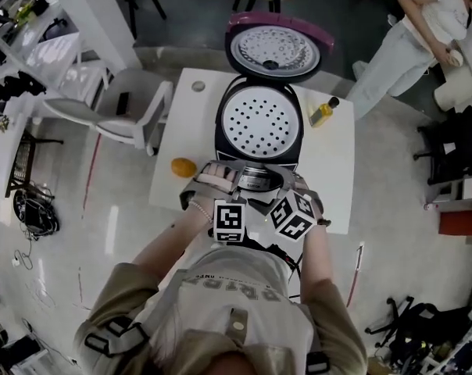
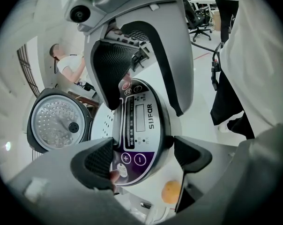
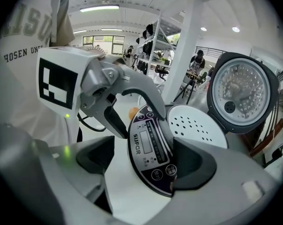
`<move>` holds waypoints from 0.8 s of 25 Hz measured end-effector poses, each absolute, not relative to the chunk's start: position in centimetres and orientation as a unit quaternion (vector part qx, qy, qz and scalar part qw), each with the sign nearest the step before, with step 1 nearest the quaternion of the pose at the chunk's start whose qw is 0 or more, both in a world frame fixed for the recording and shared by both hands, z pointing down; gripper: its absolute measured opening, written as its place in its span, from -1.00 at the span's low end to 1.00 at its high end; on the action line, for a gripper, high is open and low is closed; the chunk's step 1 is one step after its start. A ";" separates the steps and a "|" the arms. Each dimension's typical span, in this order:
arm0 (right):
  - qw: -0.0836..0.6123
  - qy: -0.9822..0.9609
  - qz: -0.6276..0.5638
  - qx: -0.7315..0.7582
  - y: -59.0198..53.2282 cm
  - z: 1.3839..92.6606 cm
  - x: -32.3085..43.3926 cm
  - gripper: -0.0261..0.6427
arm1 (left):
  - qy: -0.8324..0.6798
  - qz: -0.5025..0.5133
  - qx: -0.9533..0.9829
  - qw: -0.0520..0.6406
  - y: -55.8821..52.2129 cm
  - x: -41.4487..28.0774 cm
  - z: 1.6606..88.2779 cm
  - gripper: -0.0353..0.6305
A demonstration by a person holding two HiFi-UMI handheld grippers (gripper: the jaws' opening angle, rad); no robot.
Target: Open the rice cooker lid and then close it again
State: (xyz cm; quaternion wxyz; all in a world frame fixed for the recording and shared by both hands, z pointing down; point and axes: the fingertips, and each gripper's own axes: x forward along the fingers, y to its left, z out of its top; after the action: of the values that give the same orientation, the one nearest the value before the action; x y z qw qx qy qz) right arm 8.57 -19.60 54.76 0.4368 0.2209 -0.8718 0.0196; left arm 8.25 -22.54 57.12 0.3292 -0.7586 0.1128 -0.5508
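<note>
Cooker (image 1: 259, 123) lid (image 1: 271, 49) stood raised. I read left gripper (image 2: 141, 161) jaws wide, right gripper (image 3: 141, 161) jaws partly apart, both over the panel (image 2: 139, 125), gripping nothing.

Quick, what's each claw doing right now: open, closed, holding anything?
Left claw: open, holding nothing, jaws apart over the control panel of the rice cooker.
Right claw: open, holding nothing, over the same panel.
</note>
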 end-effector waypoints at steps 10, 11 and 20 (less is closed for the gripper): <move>0.431 -0.870 -0.012 0.238 -20.0 54.9 8.8 0.20 | 0.111 -0.544 -0.763 0.330 -23.0 8.5 57.0 0.37; 0.431 -0.870 -0.015 0.240 -20.0 54.9 8.8 0.20 | 0.110 -0.543 -0.765 0.329 -22.9 8.5 57.0 0.37; 0.418 -0.870 -0.029 0.259 -20.2 55.0 8.6 0.20 | 0.114 -0.526 -0.784 0.309 -22.9 8.6 56.8 0.37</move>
State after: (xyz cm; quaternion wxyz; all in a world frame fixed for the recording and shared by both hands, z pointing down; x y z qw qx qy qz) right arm 8.59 -20.18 54.98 0.4181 0.2594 -0.8701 -0.0291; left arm 8.61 -22.87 56.82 0.3089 -0.7840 0.1135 -0.5263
